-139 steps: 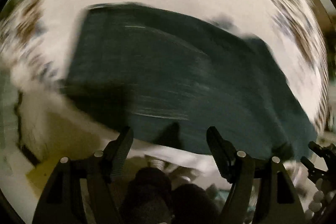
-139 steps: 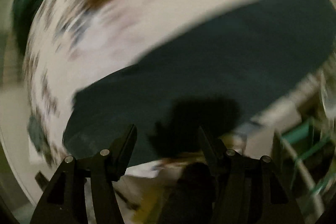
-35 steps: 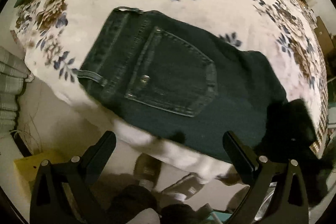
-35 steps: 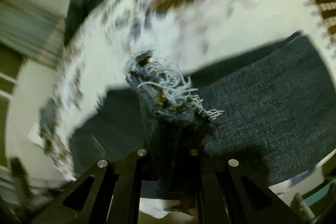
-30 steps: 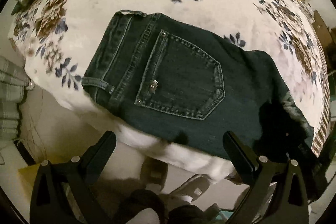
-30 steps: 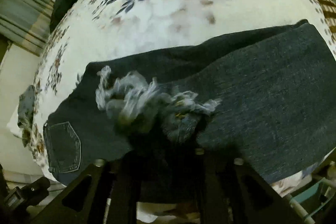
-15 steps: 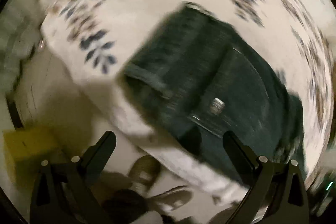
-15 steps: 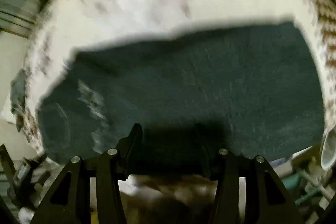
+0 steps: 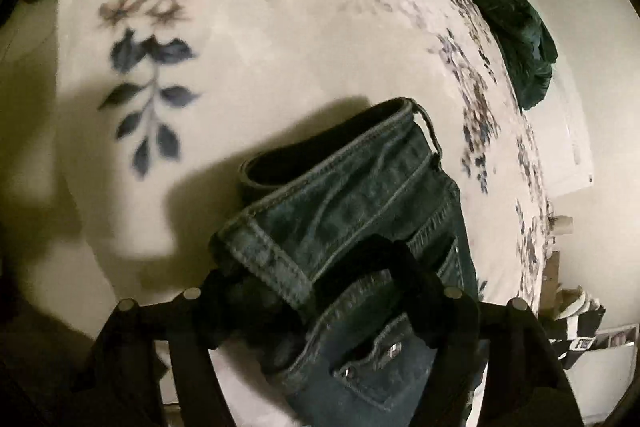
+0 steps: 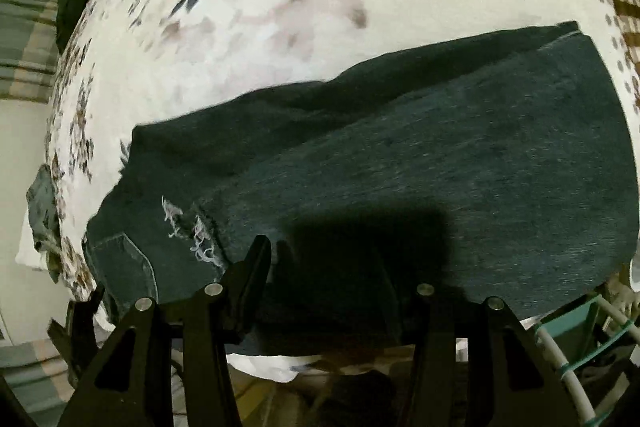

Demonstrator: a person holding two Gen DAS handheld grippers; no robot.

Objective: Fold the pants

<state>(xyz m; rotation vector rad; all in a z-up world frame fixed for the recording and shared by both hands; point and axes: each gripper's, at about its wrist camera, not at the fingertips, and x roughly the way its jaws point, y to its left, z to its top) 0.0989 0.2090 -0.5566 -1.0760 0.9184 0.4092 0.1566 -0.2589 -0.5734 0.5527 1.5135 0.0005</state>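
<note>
Dark denim pants (image 9: 360,211) lie folded on the floral bedspread (image 9: 280,39), their waistband raised between the fingers of my left hand-held gripper (image 9: 308,291), which pinches the denim beside a riveted back pocket. My right hand-held gripper (image 10: 328,267) hangs spread over the near edge of the folded legs (image 10: 440,155), a frayed hem (image 10: 196,231) just left of it. A dark green garment (image 9: 516,23) sits far ahead on the bed's edge.

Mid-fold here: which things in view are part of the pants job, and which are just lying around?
Job:
- jeans
- left gripper, shut on the waistband
- right gripper, open

Lying about:
- green cloth
- small grey cloth
- teal rack
- floral bedspread, only the work surface
</note>
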